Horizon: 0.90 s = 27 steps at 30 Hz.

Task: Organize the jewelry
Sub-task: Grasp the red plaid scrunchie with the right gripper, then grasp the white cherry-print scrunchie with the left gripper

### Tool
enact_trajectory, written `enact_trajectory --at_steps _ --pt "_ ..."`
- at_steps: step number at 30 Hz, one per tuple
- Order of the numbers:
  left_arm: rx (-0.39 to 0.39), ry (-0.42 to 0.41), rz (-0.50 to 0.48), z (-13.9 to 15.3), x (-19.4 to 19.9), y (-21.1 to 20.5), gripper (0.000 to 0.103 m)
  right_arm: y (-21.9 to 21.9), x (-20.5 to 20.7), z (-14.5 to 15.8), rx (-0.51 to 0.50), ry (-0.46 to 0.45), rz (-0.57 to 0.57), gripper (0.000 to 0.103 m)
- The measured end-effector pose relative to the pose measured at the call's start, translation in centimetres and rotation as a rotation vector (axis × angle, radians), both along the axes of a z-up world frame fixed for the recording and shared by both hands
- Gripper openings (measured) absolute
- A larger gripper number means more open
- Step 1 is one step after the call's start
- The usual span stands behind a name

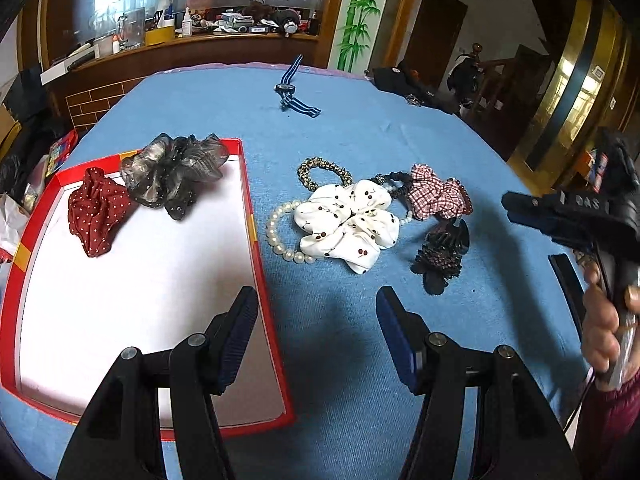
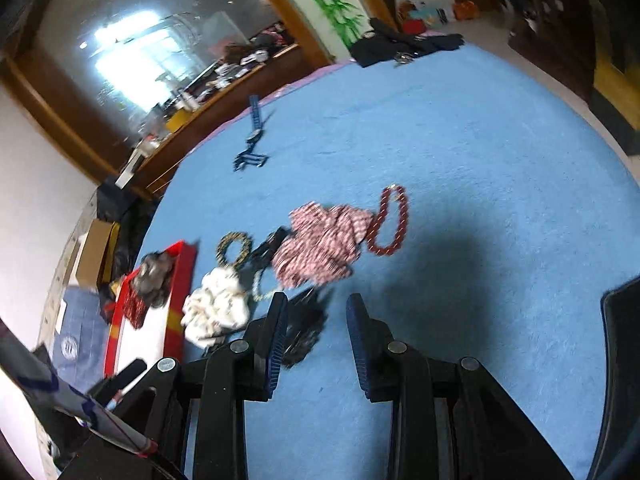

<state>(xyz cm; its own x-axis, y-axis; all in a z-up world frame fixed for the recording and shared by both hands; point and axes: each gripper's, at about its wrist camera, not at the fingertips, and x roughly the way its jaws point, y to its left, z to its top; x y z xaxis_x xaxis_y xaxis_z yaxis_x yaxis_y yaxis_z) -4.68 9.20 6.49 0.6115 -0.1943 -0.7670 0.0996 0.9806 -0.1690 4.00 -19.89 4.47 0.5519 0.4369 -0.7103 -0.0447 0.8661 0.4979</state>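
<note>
Your left claw (image 1: pixel 316 312) hangs above the blue tabletop (image 1: pixel 360 128) with its jaws wide apart and nothing between them, one finger over the near right edge of the red box (image 1: pixel 256 236), the other over bare cloth. Inside that box, at its far end, sit 2 scrunchies: a dark red dotted scrunchie (image 1: pixel 98 210) and a grey sheer scrunchie (image 1: pixel 174 172), which touch each other.

Just right of the box lies the loose pile. A white cherry-print scrunchie (image 1: pixel 348 222) rests on a pearl bracelet (image 1: pixel 280 236), with a leopard-print hair tie (image 1: pixel 324 172) behind it and a pink checked scrunchie (image 1: pixel 436 196) to its right. A black hair clip (image 1: pixel 440 256) lies nearest you on that side. Well apart, at the far end, is a blue striped watch (image 1: pixel 292 92).

Your right claw (image 2: pixel 316 320) is also spread open and holds nothing, low over the tabletop beside the black hair clip. From its blurred view, a red bead bracelet (image 2: pixel 390 220) touches the far edge of the checked scrunchie.
</note>
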Motion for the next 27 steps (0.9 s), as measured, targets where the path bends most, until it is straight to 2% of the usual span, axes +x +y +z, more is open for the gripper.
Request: enact_trajectory --at_steps 7,10,14,15,16,17,21,24,27 --pt "0.008 0.014 0.007 -0.2 0.4 0.1 0.06 1.3 5.0 -1.8 0.009 0.094 -0.007 0.035" --pt "0.014 0.02 0.015 -0.2 0.8 0.2 0.06 2.6 6.8 -3.3 -0.027 0.154 -0.004 0.035" --pt "0.024 0.029 0.022 0.0 1.9 0.2 0.06 3.6 7.6 -4.4 -0.083 0.169 0.01 0.035" --pt "0.024 0.033 0.022 0.1 2.3 0.1 0.06 3.8 7.6 -4.3 -0.091 0.149 0.025 0.032" --pt "0.021 0.039 0.018 0.1 2.9 -0.1 0.06 3.8 7.6 -4.4 -0.096 0.131 0.035 0.016" --pt "0.02 0.04 0.016 0.1 3.4 -0.2 0.06 3.7 7.5 -4.2 -0.1 0.111 0.038 0.008" --pt "0.011 0.063 0.028 -0.2 6.0 -0.9 0.06 2.6 6.5 -2.2 -0.069 -0.027 0.036 0.006" --pt "0.01 0.08 0.042 -0.7 7.9 -1.6 0.06 2.0 4.9 0.5 -0.074 -0.183 0.034 0.006" --pt "0.015 0.11 0.051 -1.6 9.4 -2.1 0.058 1.7 4.3 1.5 -0.034 -0.223 0.04 0.007"
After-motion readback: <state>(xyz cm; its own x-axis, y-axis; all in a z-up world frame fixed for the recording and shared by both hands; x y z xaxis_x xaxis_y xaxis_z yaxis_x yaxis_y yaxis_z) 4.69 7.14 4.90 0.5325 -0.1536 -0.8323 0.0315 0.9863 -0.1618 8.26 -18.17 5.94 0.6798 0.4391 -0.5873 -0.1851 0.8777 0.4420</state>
